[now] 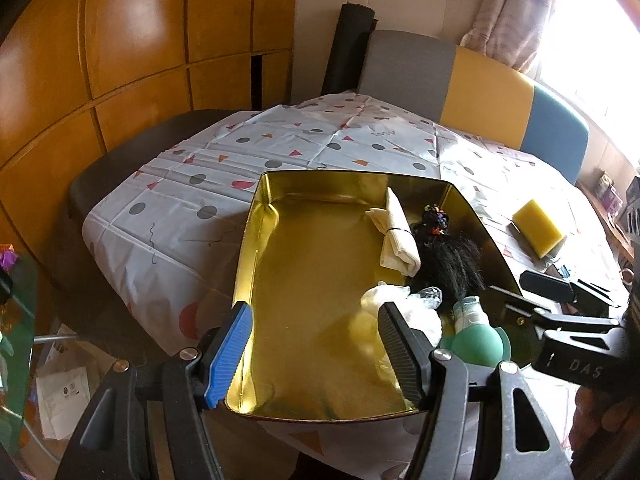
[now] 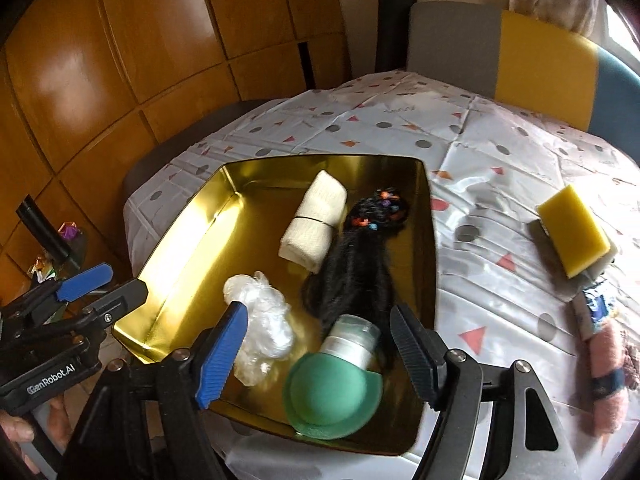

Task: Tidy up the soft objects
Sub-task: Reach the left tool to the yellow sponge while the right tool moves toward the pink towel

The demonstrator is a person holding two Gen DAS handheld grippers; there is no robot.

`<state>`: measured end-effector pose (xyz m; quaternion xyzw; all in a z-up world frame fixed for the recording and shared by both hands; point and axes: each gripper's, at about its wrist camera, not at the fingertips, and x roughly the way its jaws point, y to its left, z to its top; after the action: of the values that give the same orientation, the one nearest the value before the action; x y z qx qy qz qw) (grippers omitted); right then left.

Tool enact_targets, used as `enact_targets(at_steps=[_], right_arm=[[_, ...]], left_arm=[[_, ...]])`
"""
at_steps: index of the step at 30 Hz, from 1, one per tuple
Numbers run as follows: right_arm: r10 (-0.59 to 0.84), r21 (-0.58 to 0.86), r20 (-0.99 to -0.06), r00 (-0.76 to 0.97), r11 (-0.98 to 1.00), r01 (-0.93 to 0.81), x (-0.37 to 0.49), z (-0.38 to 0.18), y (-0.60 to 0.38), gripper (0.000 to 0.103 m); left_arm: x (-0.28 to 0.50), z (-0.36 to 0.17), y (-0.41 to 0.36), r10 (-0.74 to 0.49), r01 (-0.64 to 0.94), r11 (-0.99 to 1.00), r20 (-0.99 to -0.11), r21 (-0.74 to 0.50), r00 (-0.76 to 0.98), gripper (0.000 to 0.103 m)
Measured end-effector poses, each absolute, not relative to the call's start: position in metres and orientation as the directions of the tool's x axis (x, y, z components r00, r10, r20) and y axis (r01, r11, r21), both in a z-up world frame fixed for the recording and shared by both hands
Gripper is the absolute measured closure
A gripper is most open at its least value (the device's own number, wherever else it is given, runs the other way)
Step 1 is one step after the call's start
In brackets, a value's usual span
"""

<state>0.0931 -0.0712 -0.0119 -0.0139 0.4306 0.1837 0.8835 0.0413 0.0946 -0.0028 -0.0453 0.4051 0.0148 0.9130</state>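
Note:
A gold tray (image 1: 312,260) (image 2: 224,240) sits on the patterned tablecloth. It holds a rolled cream cloth (image 2: 314,224) (image 1: 396,236), a black hairpiece with coloured bands (image 2: 356,272) (image 1: 448,260), a crumpled clear plastic bag (image 2: 260,320) (image 1: 416,308) and a green rounded pad with a white jar (image 2: 332,392) (image 1: 476,340). My right gripper (image 2: 320,356) (image 1: 536,292) hangs open just above the green pad, its pads clear of it. At the tray's near left corner my left gripper (image 1: 316,356) (image 2: 102,290) stands open with nothing held.
A yellow sponge (image 2: 574,228) (image 1: 538,226) lies on the cloth to the right of the tray. A pink fuzzy item (image 2: 608,384) and a blue-printed packet (image 2: 596,312) lie near the right edge. Chairs stand behind the table, wooden cabinets to the left.

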Motion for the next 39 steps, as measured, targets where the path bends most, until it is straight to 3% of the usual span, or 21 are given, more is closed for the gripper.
enact_targets(at_steps=[3, 17, 32, 39], right_arm=[[0.301, 0.126, -0.757, 0.579, 0.938, -0.323, 0.090, -0.008, -0.082, 0.023], [0.188, 0.074, -0.732, 0.655, 0.978, -0.197, 0.085, 0.009, -0.164, 0.022], [-0.008, 0.061, -0.729, 0.685, 0.995, 0.077, 0.079, 0.006, -0.300, 0.018], [-0.090, 0.117, -0.745, 0.661, 0.958, 0.262, 0.075, -0.020, -0.368, 0.015]], left_arm=[[0.041, -0.001, 0.088, -0.014, -0.048, 0.997, -0.740, -0.062, 0.672, 0.037], [0.040, 0.004, 0.057, -0.033, 0.031, 0.999, -0.739, -0.017, 0.673, 0.037], [0.046, 0.008, 0.012, -0.071, 0.137, 0.990, -0.745, 0.027, 0.663, 0.037], [0.061, 0.014, -0.017, -0.164, 0.218, 0.975, -0.765, -0.031, 0.623, 0.037]])
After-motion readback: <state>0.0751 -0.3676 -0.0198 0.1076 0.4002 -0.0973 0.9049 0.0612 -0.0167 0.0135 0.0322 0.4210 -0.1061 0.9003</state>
